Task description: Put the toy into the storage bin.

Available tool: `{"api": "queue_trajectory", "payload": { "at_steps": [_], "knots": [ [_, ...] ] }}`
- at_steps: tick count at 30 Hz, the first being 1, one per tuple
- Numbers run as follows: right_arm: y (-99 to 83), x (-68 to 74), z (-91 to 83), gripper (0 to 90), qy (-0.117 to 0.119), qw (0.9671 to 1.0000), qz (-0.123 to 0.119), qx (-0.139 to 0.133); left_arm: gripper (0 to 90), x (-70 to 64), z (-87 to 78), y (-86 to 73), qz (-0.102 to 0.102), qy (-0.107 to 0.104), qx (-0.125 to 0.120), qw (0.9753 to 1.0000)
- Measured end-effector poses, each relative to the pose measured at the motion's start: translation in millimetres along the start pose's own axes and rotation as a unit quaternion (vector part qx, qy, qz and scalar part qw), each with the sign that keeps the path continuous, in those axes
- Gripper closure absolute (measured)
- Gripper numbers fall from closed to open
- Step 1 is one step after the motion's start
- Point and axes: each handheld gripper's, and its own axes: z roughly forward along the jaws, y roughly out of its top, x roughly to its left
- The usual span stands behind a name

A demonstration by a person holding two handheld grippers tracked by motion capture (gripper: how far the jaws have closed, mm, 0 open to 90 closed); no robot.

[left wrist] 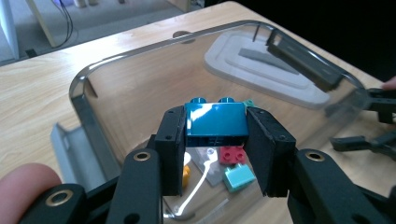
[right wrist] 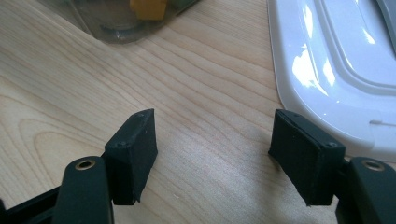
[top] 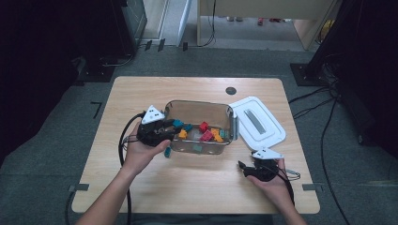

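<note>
The dark blue two-stud plastic building brick (left wrist: 215, 123) sits clamped between the two black fingers (left wrist: 170, 149) of the left gripper (left wrist: 215, 140), studs up, held above the left rim of the clear plastic storage box (top: 199, 110). In the high view the left gripper (top: 165, 127) hangs over the box's left wall, with the person's left hand (top: 141, 152) wrapped around it from below.

Inside the box lie loose bricks: a red one (top: 203, 126), orange ones (top: 217, 135), and teal ones (top: 187, 127). Seen through the left gripper view, a small red brick (left wrist: 232, 155) and a pale mint brick (left wrist: 239, 177) rest on the box floor just beneath the held brick. One small teal brick (top: 167, 152) lies on the light wooden worktop (top: 141, 93), just outside the box's near left corner.

The white rectangular plastic lid (top: 258, 119) lies flat on the worktop, right of the box and touching its right end.

The right gripper (top: 245, 169) rests low over the worktop, near and right of the box and close to the lid's near edge. Its fingers (right wrist: 133, 151) are spread wide apart with nothing between them, bare wood beneath.
</note>
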Motion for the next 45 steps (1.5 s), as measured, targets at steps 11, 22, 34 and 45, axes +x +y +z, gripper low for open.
{"api": "queue_trajectory", "payload": {
  "at_steps": [11,22,34,45],
  "knots": [
    [0.0,-0.1,0.0,31.7,0.0,1.0,0.0,0.001,59.5,0.8,29.5,5.8,-0.001,0.004,0.033,0.9994],
    [0.0,0.0,0.0,31.7,0.0,1.0,0.0,0.0,31.2,-1.5,16.1,1.1,-0.006,0.001,0.007,1.0],
    [0.0,0.1,0.0,31.6,0.0,1.0,0.001,0.001,27.8,12.9,-39.7,-30.9,-0.02,0.029,-0.029,0.999],
    [0.0,0.1,-0.1,31.7,0.0,1.0,0.001,0.001,24.9,14.1,-58.0,-85.1,-0.051,0.053,-0.034,0.9967]
  ]
}}
